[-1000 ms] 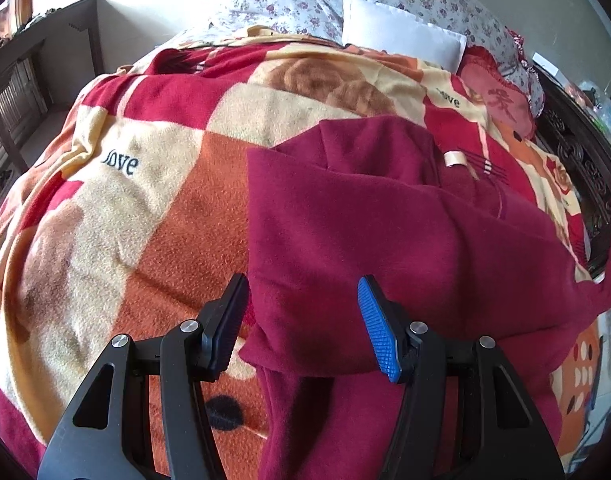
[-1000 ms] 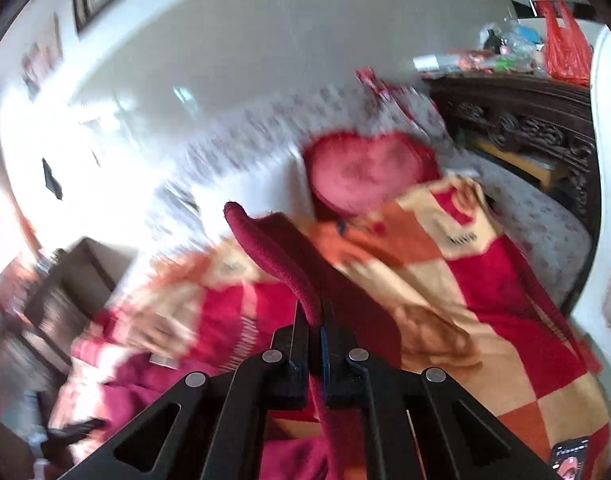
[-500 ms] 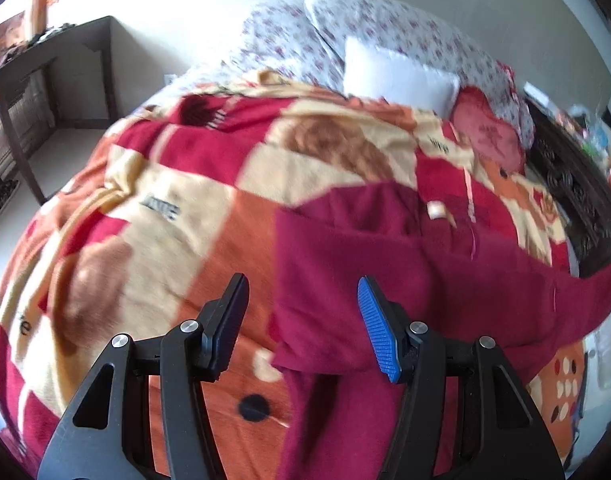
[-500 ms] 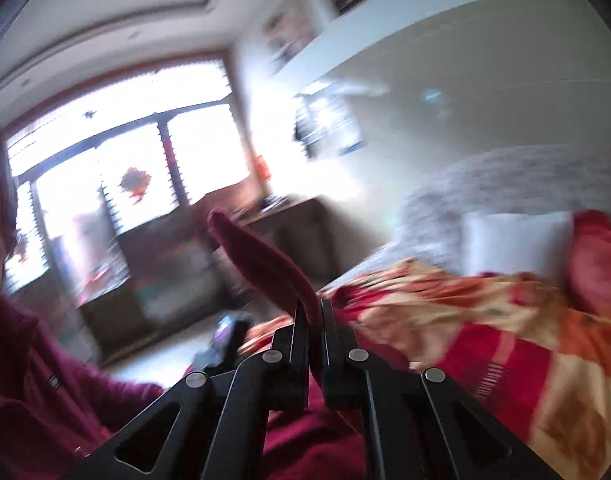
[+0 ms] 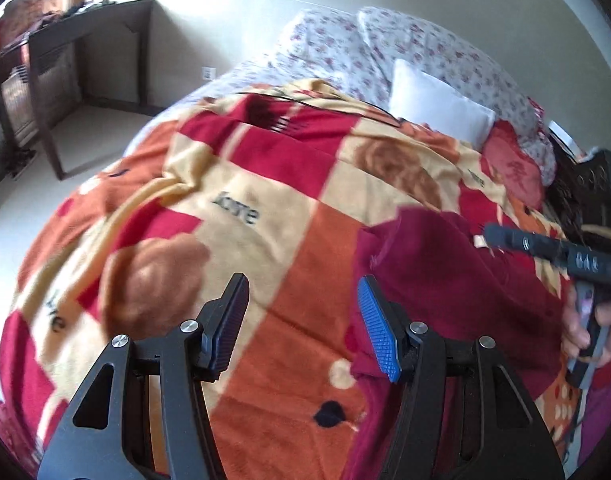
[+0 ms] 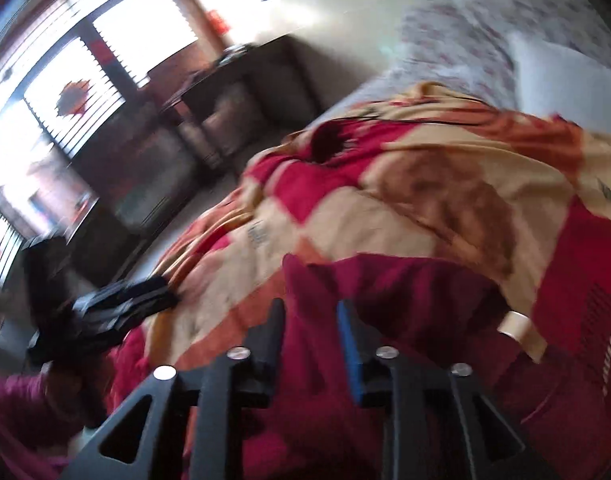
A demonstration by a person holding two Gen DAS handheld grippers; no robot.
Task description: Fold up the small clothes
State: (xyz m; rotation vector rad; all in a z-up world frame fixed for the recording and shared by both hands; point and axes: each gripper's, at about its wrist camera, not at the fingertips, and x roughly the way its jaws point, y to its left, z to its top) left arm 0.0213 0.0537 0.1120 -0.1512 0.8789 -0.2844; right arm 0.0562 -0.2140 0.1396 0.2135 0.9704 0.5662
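Observation:
A dark red garment (image 5: 445, 280) lies on the checked blanket (image 5: 265, 216) of a bed, at the right of the left wrist view. My left gripper (image 5: 301, 320) is open and empty, above the blanket just left of the garment's edge. My right gripper (image 6: 311, 332) is open over the garment (image 6: 405, 304), with nothing between its fingers. It also shows in the left wrist view (image 5: 545, 248), held by a hand over the garment's far right side. A pale label (image 6: 519, 326) shows on the garment.
A white pillow (image 5: 437, 100) and floral pillows (image 5: 425, 48) lie at the head of the bed. A red cushion (image 5: 513, 168) lies beside them. A dark wooden desk (image 5: 77, 60) stands across the floor at the left. Carved dark furniture (image 5: 581, 188) stands at the right.
My right gripper has let go of the red cloth it held raised and opened, now low over the garment. The left gripper has drifted left, off the garment's edge.

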